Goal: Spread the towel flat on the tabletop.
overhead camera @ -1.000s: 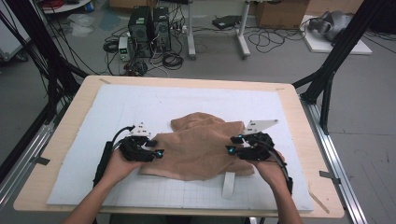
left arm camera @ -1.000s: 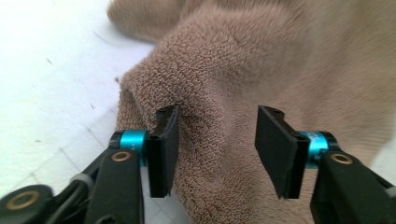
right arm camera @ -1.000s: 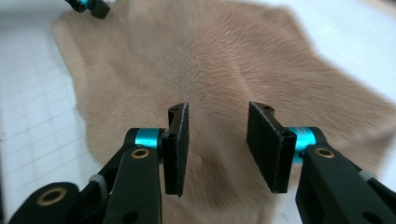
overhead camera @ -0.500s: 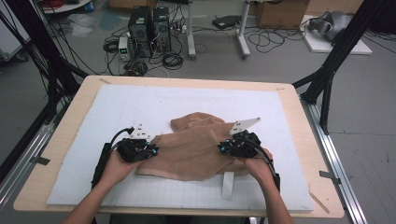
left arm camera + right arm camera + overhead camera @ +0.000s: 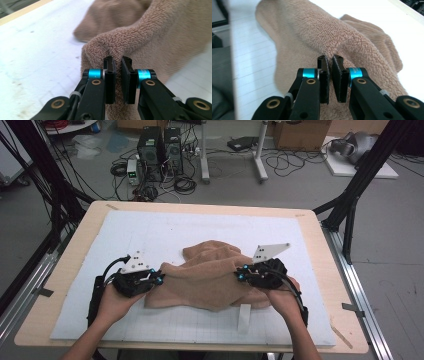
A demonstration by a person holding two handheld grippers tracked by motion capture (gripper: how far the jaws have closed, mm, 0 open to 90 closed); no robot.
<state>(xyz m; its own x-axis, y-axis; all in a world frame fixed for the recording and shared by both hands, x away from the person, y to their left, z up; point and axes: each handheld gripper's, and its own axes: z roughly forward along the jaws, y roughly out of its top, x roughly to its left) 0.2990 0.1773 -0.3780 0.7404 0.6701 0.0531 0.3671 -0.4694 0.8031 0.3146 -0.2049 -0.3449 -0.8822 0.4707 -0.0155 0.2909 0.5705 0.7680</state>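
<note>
- 2 grippers pinch 1 brown terry towel (image 5: 210, 280), which lies crumpled at the middle of the white mat (image 5: 165, 227) on the wooden table (image 5: 80, 237), nearer the person's edge than the far one.
- Left gripper (image 5: 159, 279): its jaws have just been closing and now clamp a raised fold at the towel's left side; the left gripper view shows the pile (image 5: 150, 42) bunched into a ridge between the pads (image 5: 109, 80).
- Right gripper (image 5: 240, 275): jaws likewise just closed, now nipping a fold at the towel's right side; in the right gripper view the cloth (image 5: 329, 32) rises as a ridge from the pads (image 5: 323, 80).
- Handling, as judged: soft, limp and light, with no stiffness of its own (it will sag between 2 holds and drag on the mat). The looped pile looks grippy rather than slippery, and nothing about it seems fragile.
- Where to hold, as judged: a fold of 2 or more layers fills the jaws better than a single edge; holds near opposite ends or corners would let the cloth hang flat, whereas mid-fabric pinches like these lift a bunched mass.
- Risk, as judged: a shallow pinch on a single layer may slip out as the load comes on.
- 1 small white tab (image 5: 244, 317) stands on the mat just in front of the towel, near the right hand (image 5: 282, 300).
</note>
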